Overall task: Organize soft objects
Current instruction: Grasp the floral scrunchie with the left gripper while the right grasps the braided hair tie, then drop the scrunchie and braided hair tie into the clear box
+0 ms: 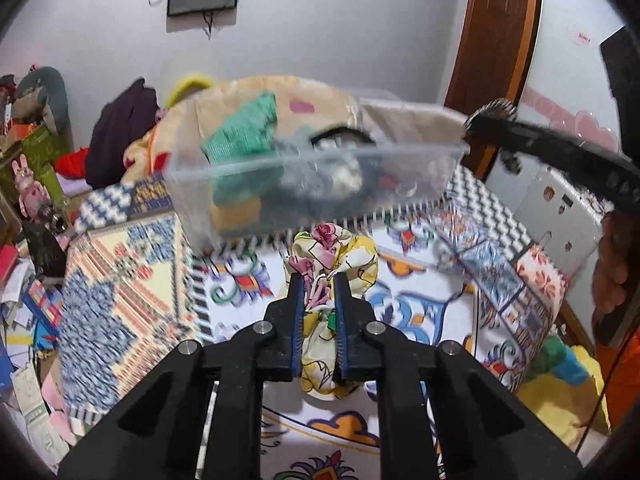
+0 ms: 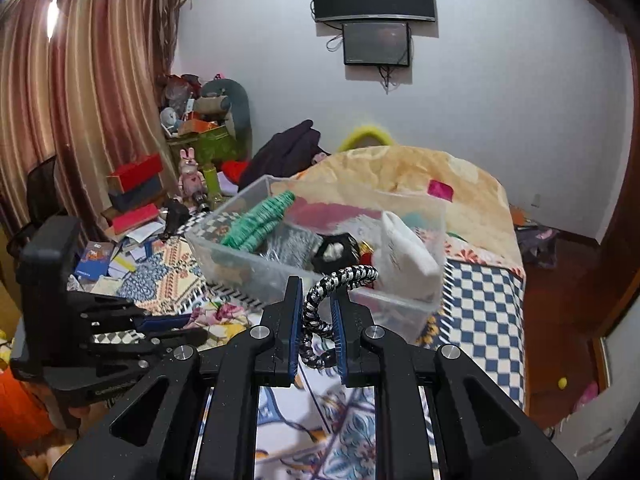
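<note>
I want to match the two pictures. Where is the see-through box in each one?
Left wrist view: the box sits in the middle, just above the left gripper.
Right wrist view: the box sits in the middle, just beyond the right gripper.
Shared landmark: the green knit lying inside the box.

Both wrist views look forward along their fingers, close over the bed (image 1: 120, 280), sharing the bin (image 1: 312, 176) (image 2: 320, 276) (left view's blurred).
</note>
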The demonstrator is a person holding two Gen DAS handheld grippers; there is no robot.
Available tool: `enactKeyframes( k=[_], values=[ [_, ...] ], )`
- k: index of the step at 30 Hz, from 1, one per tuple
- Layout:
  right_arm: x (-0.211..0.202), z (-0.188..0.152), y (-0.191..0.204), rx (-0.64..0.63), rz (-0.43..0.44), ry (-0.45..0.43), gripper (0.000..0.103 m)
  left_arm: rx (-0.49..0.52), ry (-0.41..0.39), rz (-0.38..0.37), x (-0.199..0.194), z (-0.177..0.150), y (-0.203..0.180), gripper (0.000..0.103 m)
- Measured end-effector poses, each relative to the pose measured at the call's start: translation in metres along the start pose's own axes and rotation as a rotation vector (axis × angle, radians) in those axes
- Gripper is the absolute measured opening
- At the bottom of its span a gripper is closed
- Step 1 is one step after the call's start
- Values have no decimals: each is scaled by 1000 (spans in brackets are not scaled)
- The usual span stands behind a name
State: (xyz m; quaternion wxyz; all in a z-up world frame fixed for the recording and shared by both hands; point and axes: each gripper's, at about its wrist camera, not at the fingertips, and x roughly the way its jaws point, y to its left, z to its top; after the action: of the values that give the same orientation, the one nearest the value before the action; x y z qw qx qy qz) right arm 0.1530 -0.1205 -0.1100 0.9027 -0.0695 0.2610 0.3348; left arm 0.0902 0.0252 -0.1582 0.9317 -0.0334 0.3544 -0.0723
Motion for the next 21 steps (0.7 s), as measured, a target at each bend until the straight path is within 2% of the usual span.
enactKeyframes(
  k=[9,12,16,21],
  values=[
    [27,25,5,-18,31,-22,13,-25,-126,41,-23,45,16,13],
    [43,32,2,-5,49,-3,13,-30,-153,53,-18,61,18,13],
    [68,35,-1,8,39,41,13,-24,-159,65,-4,81,18,13],
    [86,28,-4,27,0,86,18,-42,-150,64,19,95,22,13]
  ],
)
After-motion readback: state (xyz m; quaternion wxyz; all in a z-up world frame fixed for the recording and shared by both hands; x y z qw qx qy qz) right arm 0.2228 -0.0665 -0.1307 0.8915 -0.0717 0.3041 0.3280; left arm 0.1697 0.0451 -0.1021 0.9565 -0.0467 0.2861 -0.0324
